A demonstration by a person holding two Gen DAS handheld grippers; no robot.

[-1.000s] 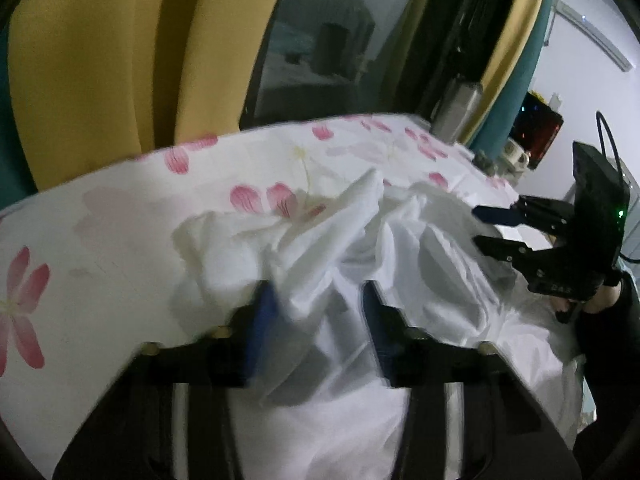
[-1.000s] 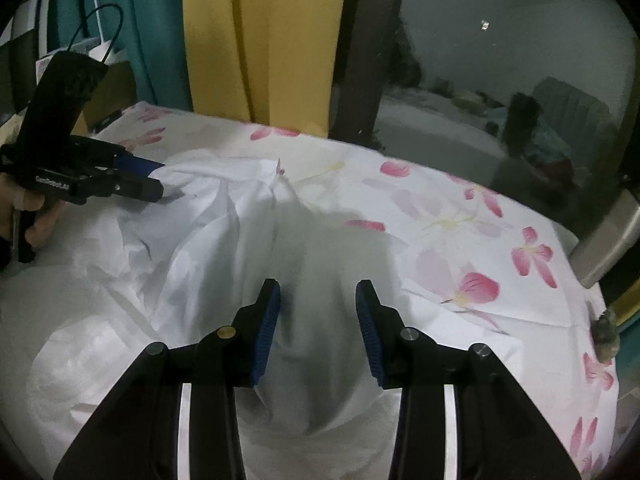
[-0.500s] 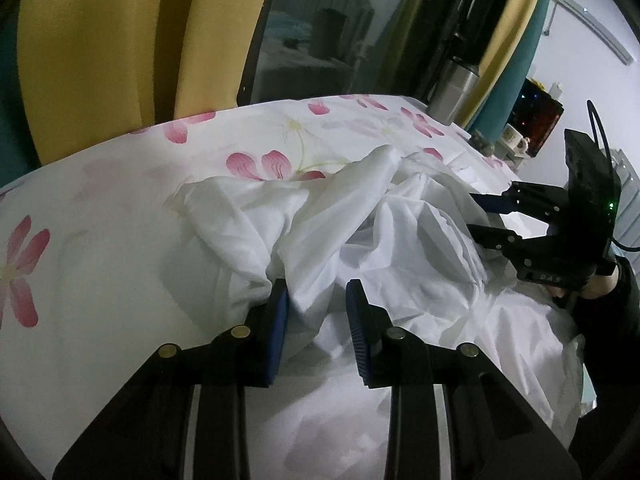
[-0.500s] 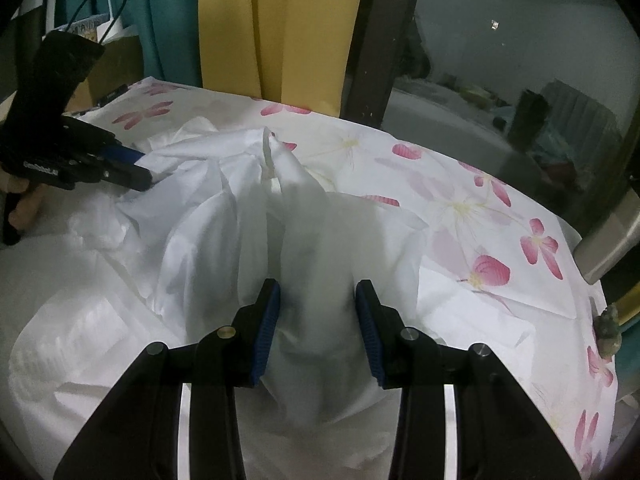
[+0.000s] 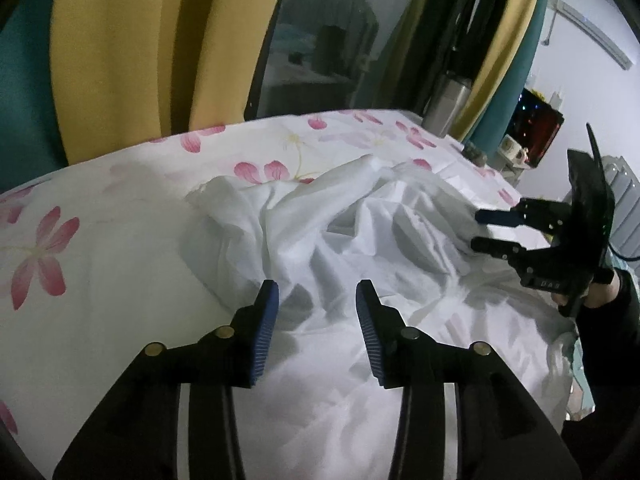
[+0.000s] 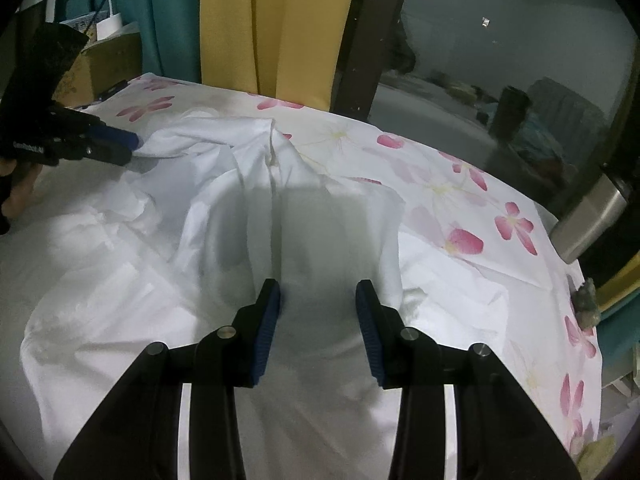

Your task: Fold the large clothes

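Hovering parted and empty, left claw (image 5: 317, 292) and right claw (image 6: 318, 292) flank the rumpled white garment (image 5: 352, 232), its shape lost in folds.

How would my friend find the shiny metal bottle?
Start at the bed with the pink-flowered sheet and go to its far corner by the dark window. The metal bottle stands there, beyond the crumpled white garment. It is the only silver, hard, cylinder-shaped thing around.

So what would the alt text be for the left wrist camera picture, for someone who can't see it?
An open left gripper with blue-padded black fingers hovers over a crumpled white garment lying on a white bedsheet printed with pink flowers. At the right edge, the right gripper, also open, reaches toward the cloth; yellow curtains hang behind.
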